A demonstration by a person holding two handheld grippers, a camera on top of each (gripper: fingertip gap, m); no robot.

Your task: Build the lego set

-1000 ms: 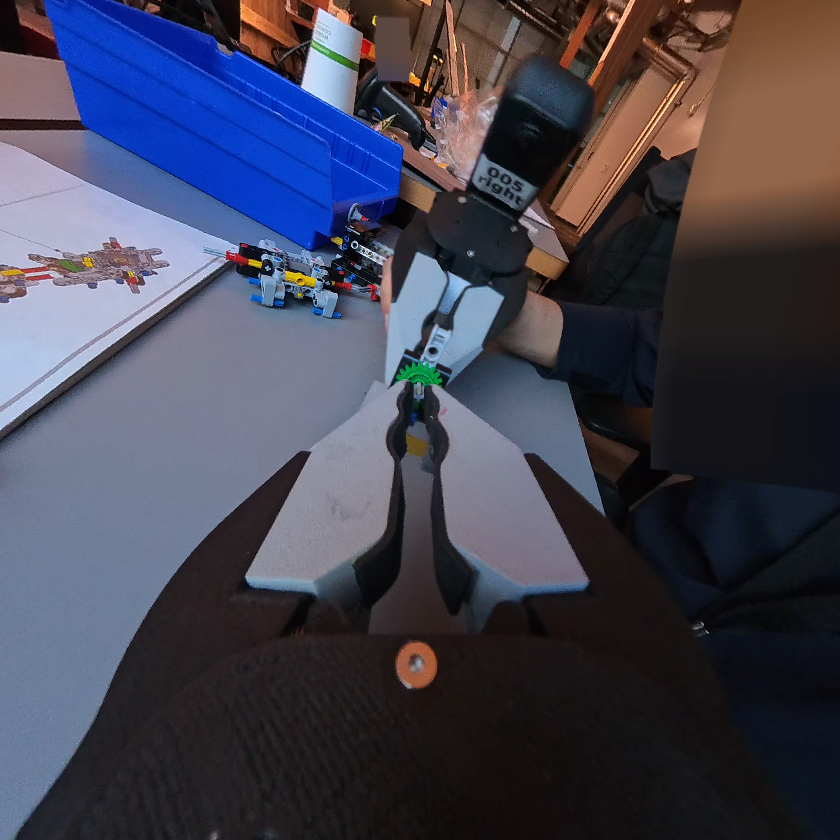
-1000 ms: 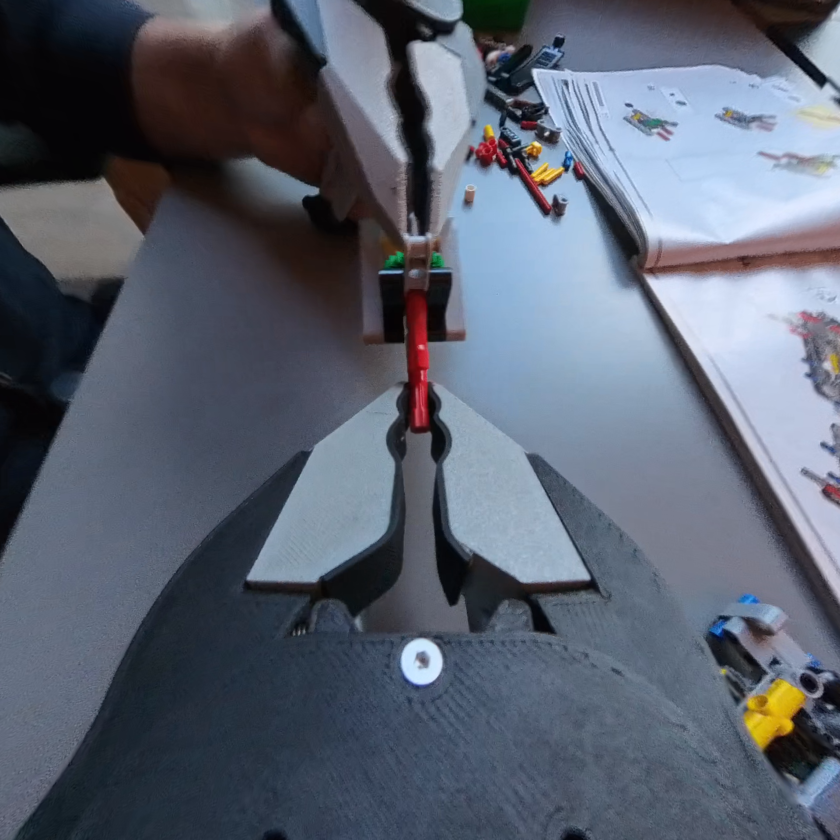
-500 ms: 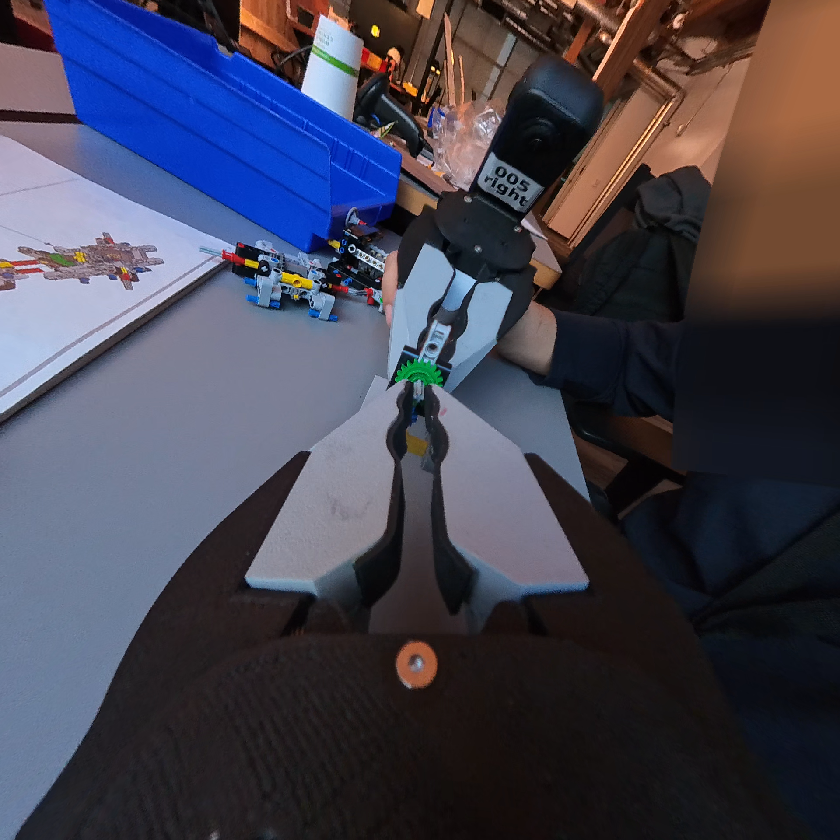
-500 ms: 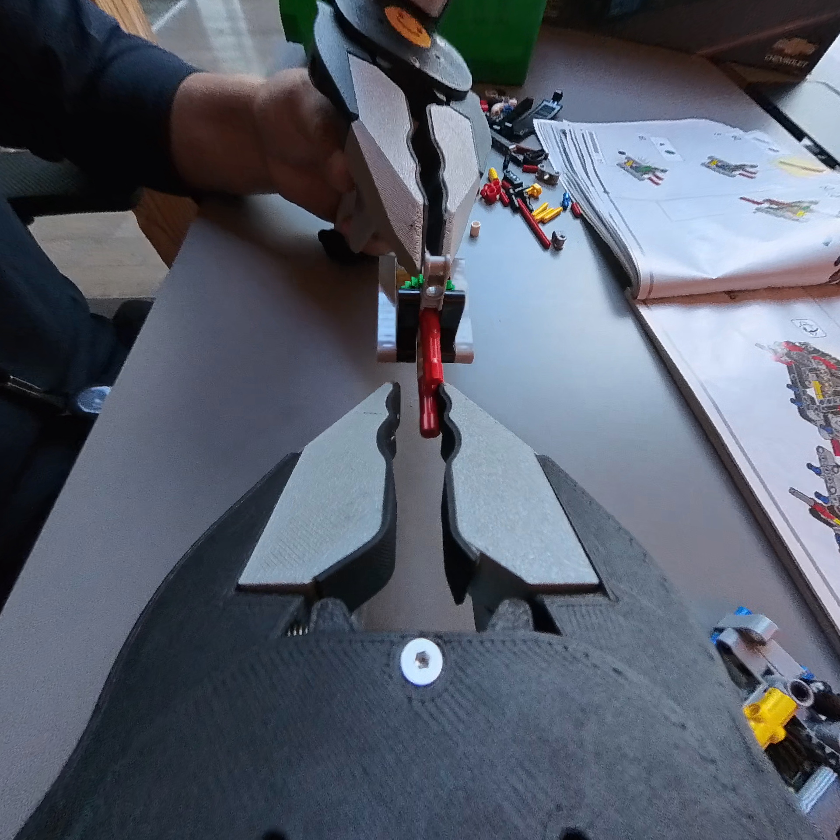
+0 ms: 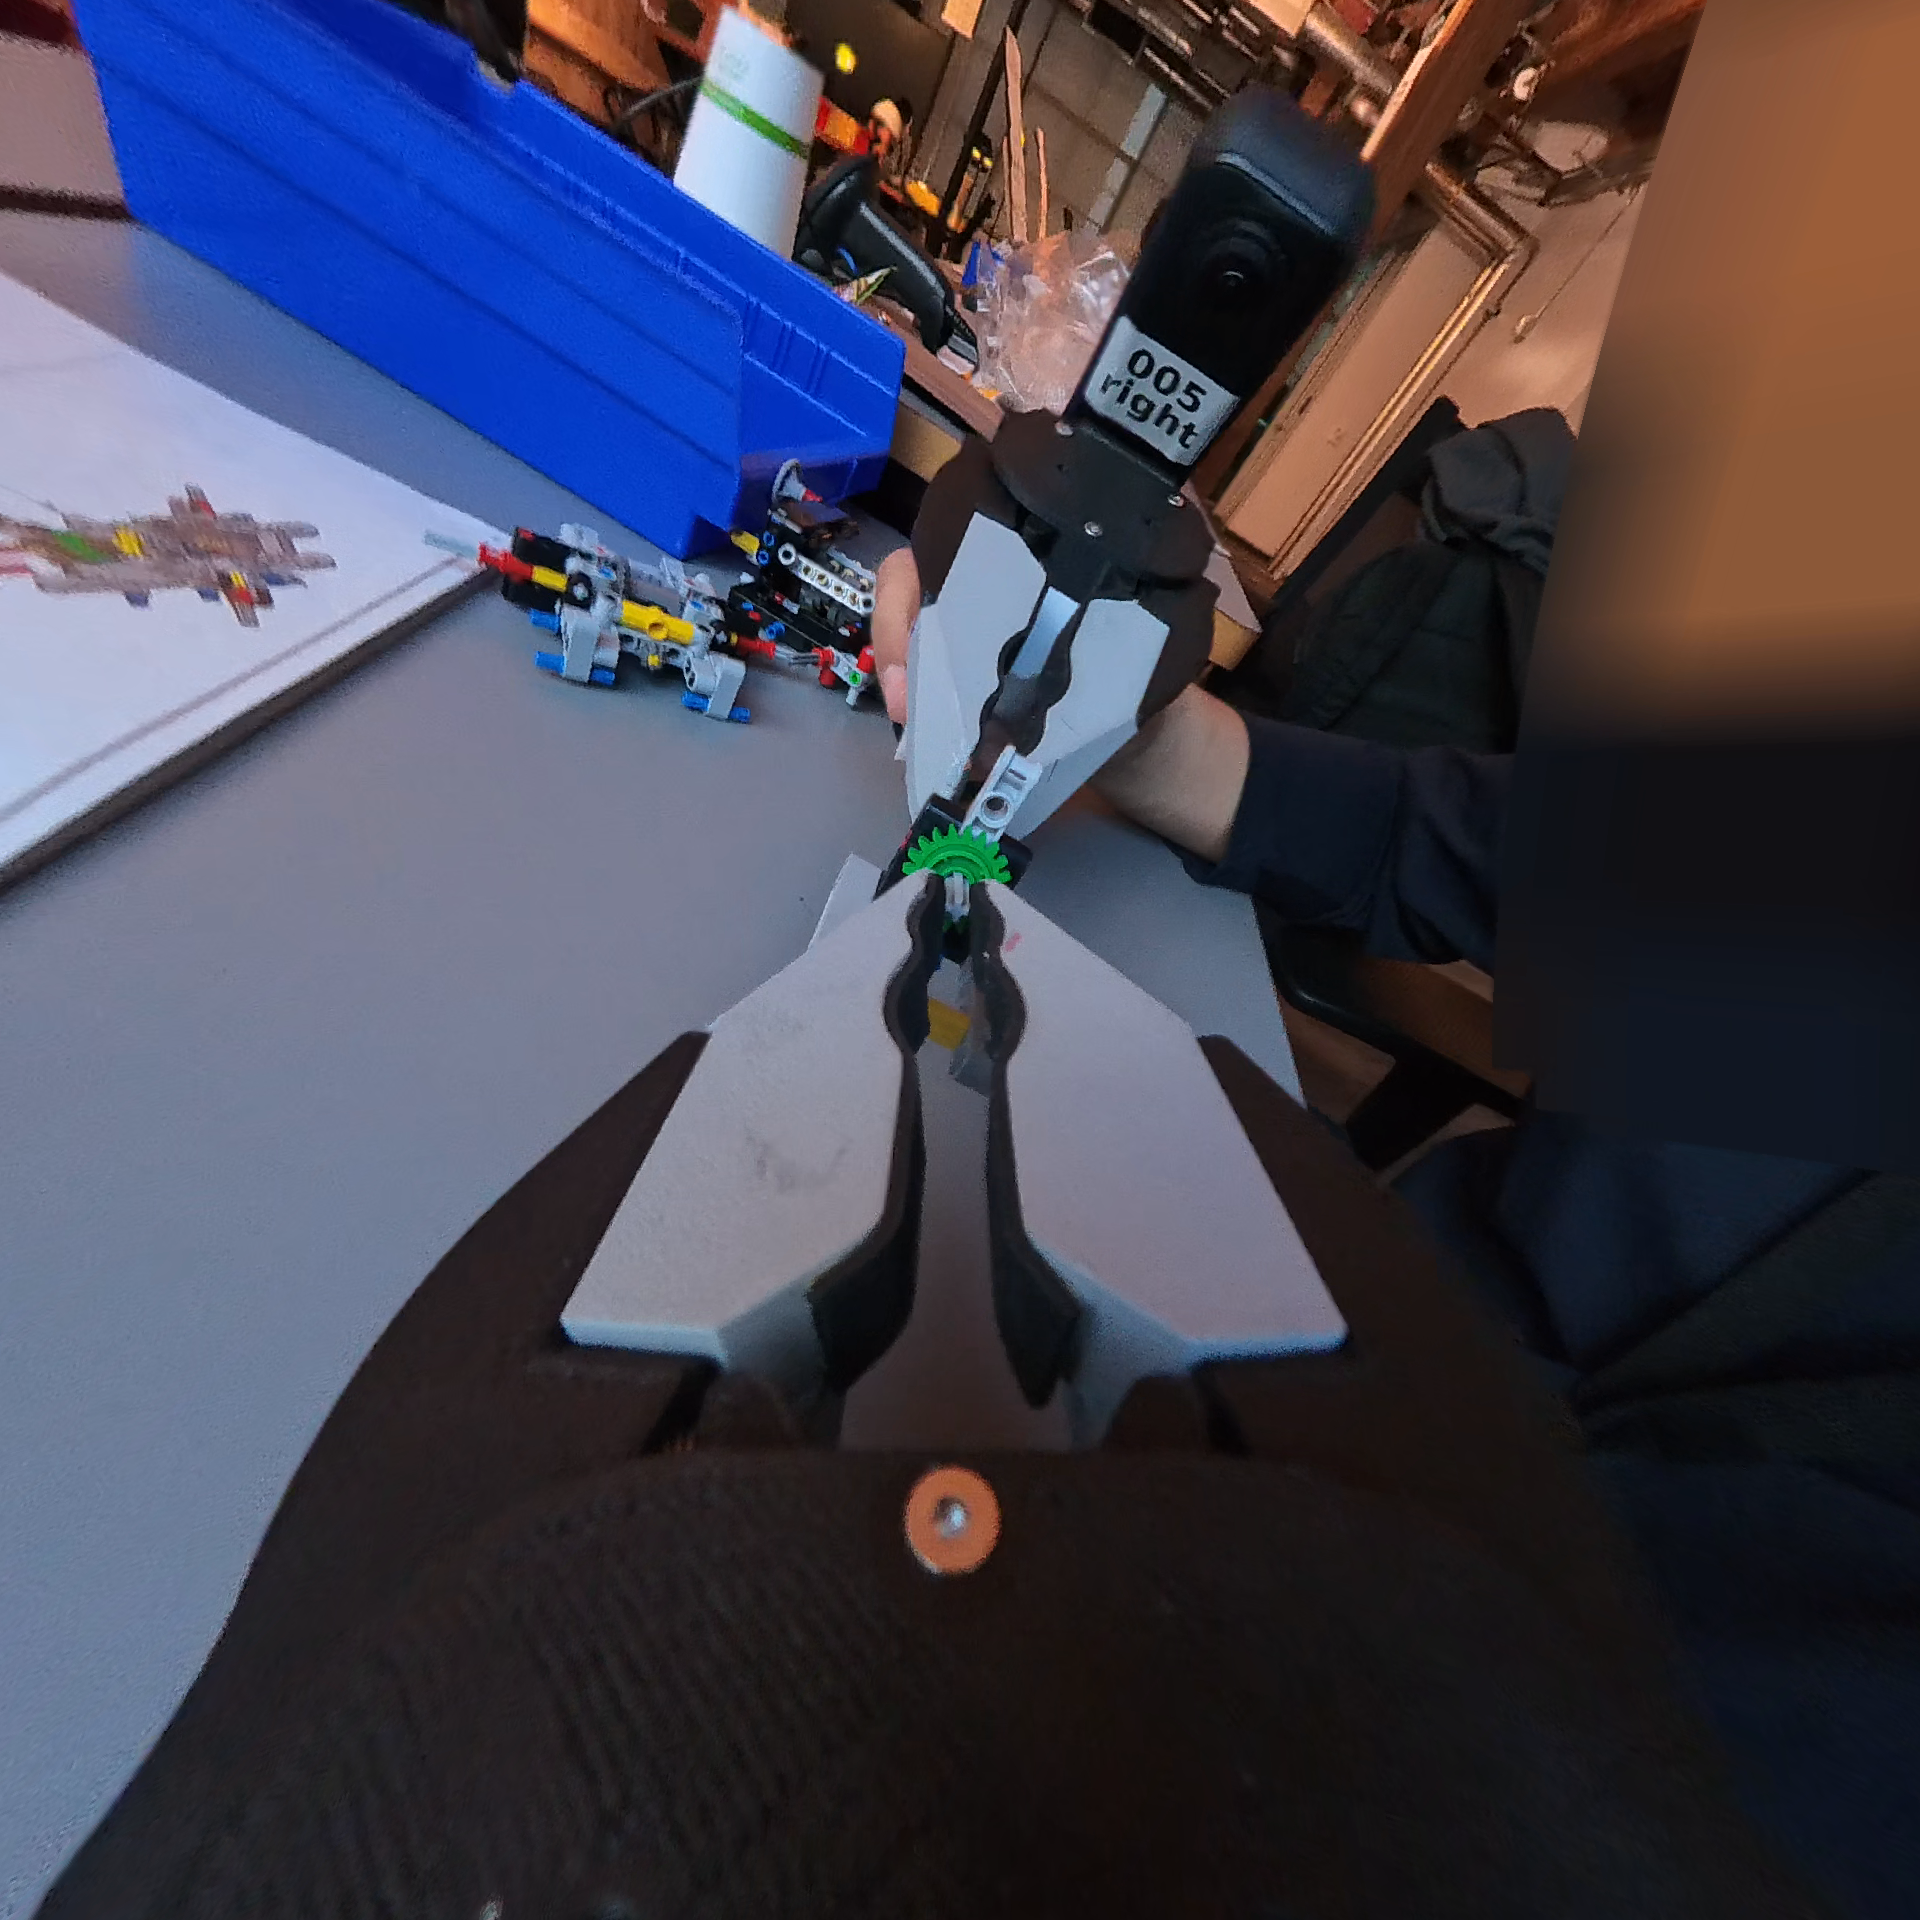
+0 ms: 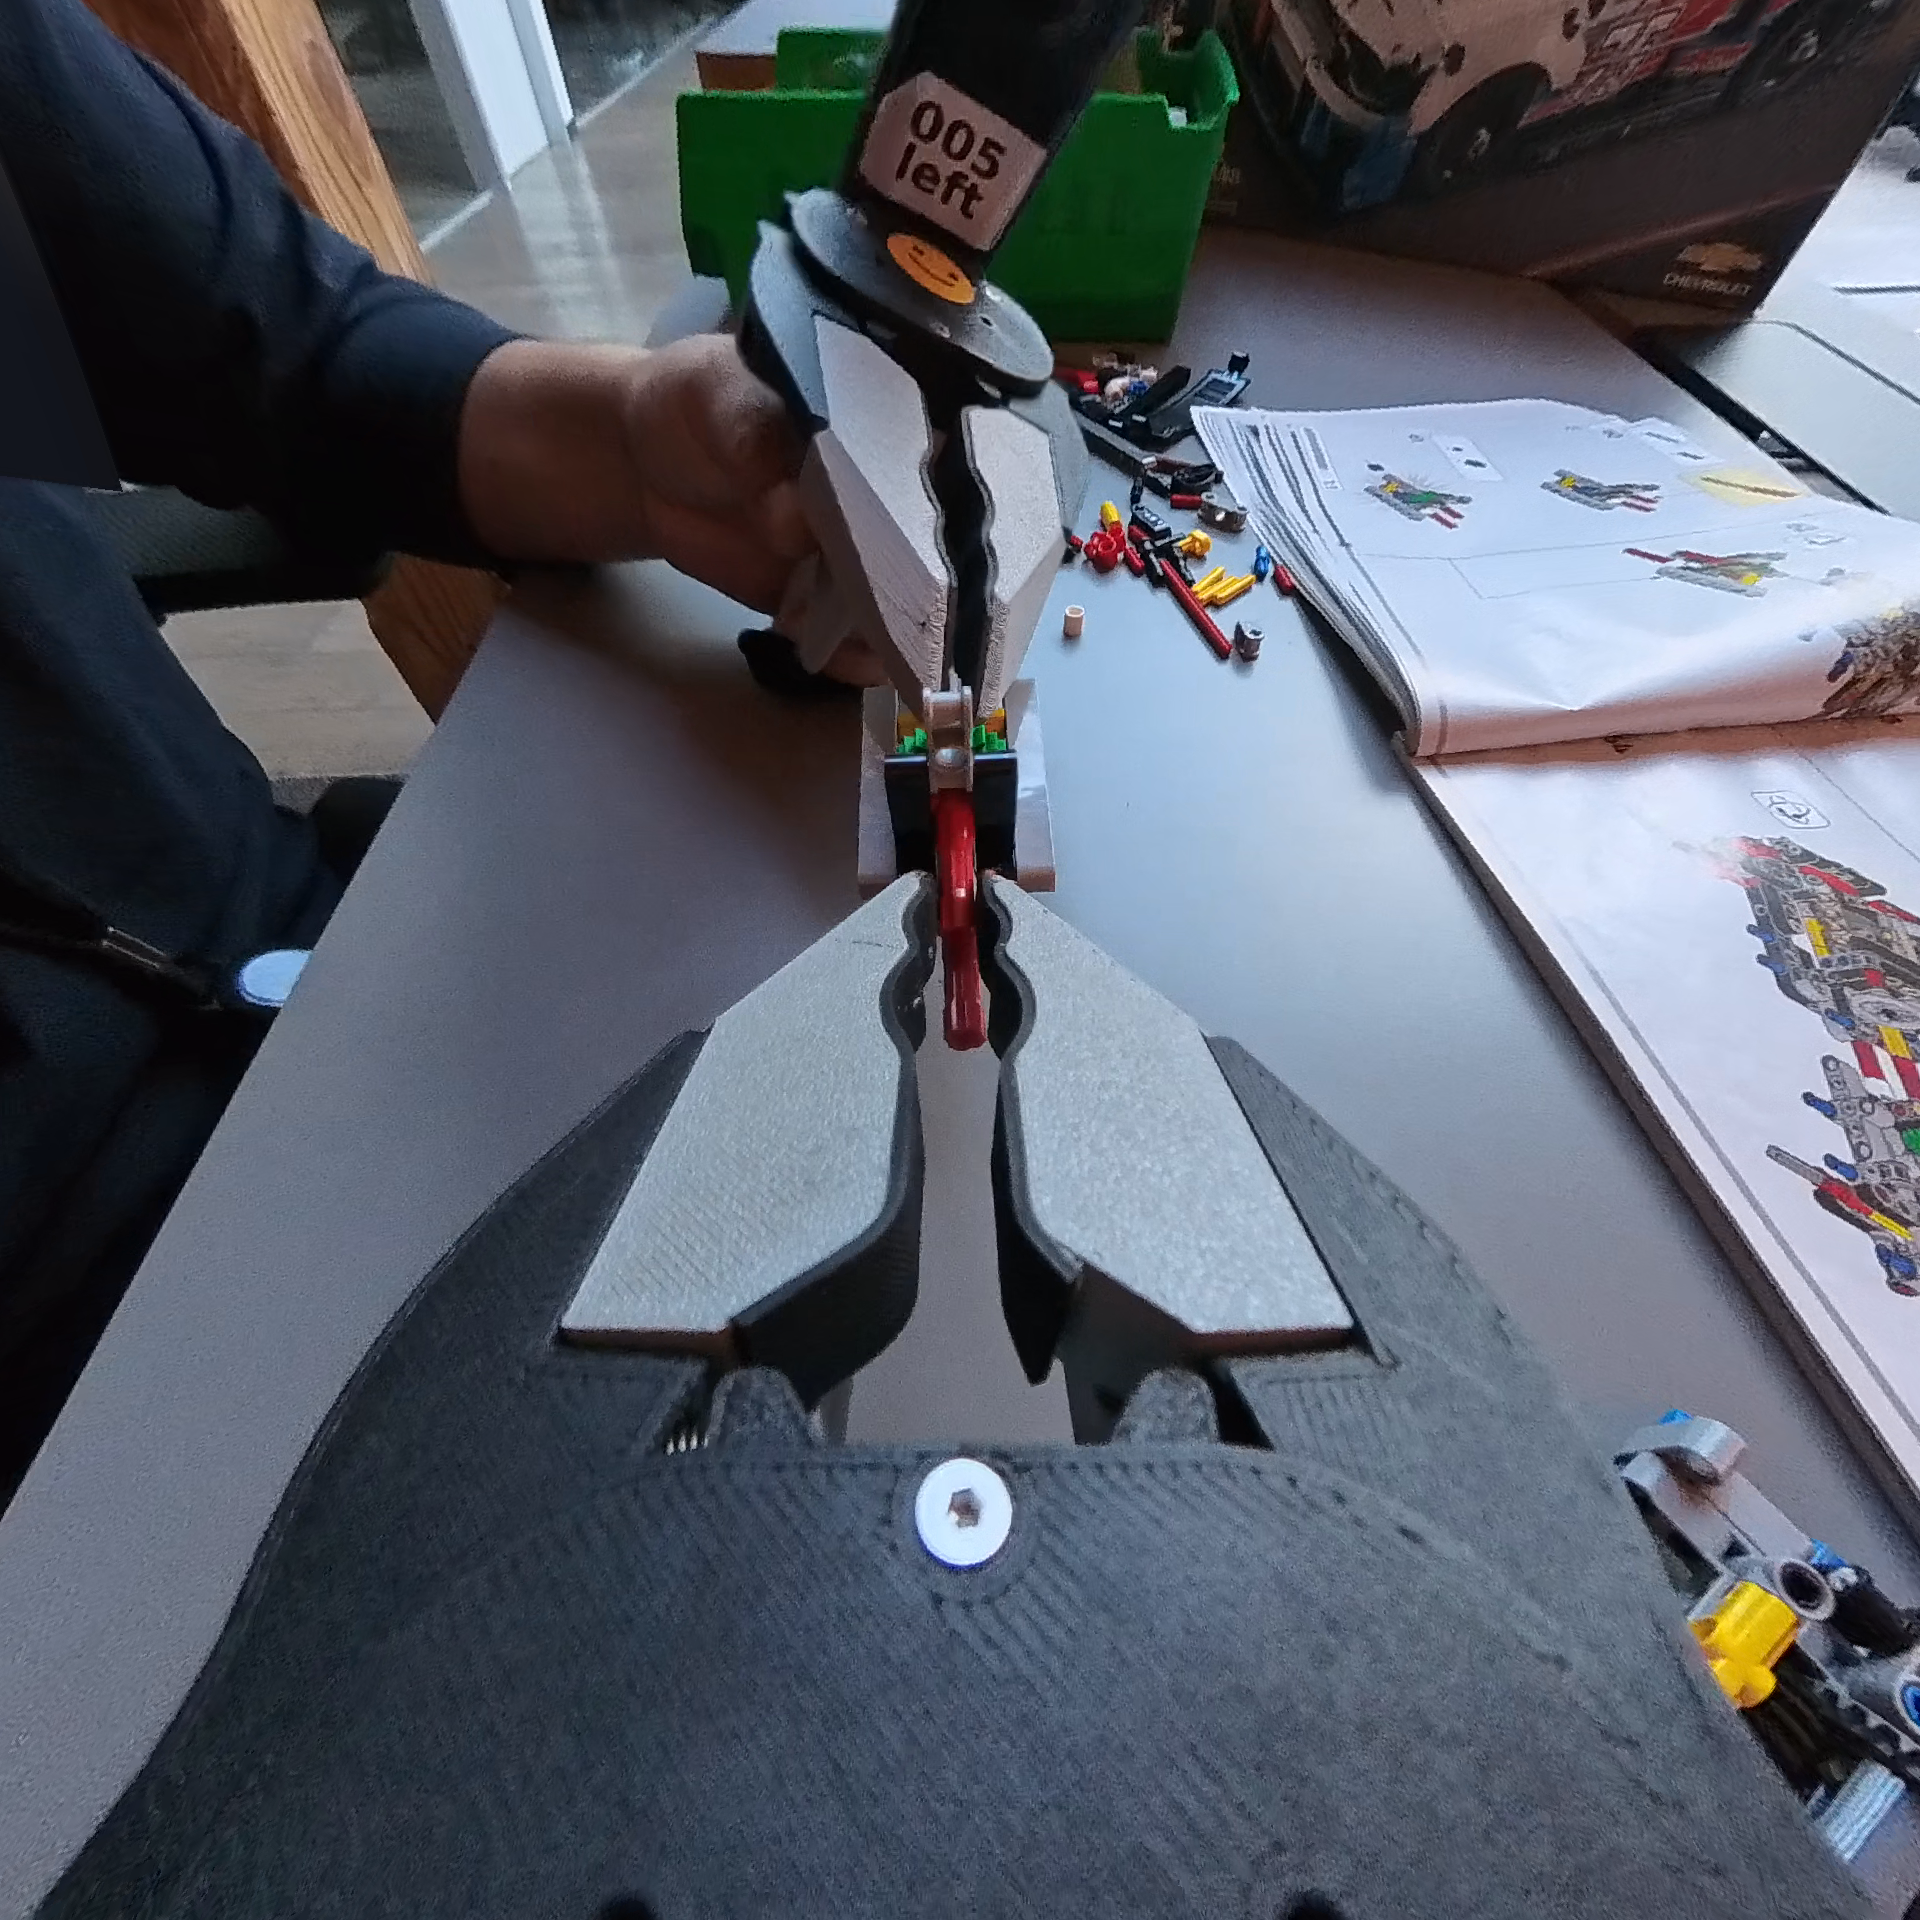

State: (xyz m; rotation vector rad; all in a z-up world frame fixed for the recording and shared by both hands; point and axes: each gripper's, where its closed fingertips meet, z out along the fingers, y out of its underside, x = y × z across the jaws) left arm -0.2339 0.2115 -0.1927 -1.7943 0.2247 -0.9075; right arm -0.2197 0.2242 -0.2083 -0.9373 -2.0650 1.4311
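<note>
Right wrist view shows the grey desk (image 6: 1299,935) running ahead of both claws. Just beyond the right claw (image 6: 958,914) sits a small brick assembly (image 6: 997,810), with a green gear (image 5: 956,857). The left claw (image 5: 951,914) is clenched on its grey connector (image 6: 951,717). The right claw's pads pinch the red axle (image 6: 961,935); best kept square and level.

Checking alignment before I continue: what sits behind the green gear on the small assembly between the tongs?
Behind the green gear sits a black block carrying a grey connector and a red axle. The right tongs cover the axle's sides.
</note>
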